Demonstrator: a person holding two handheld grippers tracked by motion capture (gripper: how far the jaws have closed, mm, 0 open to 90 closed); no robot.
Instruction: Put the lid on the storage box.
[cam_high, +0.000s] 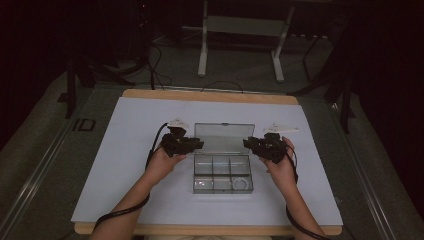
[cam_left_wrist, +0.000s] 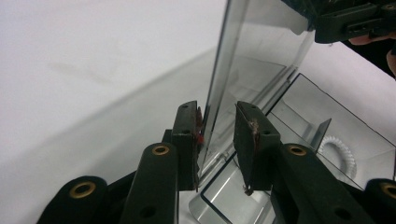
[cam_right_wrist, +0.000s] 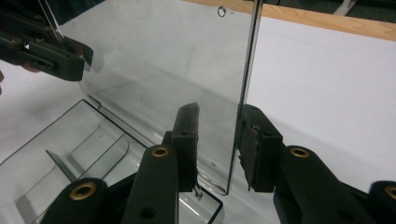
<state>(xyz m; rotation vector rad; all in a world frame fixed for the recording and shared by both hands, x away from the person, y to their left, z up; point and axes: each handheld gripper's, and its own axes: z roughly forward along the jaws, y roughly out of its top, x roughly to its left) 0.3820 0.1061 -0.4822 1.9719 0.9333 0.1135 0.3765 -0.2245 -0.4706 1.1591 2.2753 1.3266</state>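
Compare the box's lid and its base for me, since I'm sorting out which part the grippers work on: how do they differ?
The lid stands raised, near upright, while the base lies flat on the white table. The lid is one plain pane; the base is split into compartments, one holding a white ring. The lid's side edges sit between the jaws of the left hand-held gripper and right hand-held gripper; the base is ungripped. Both are clear plastic.

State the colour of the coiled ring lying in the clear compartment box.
White; the coiled ring shows best in the left gripper view.
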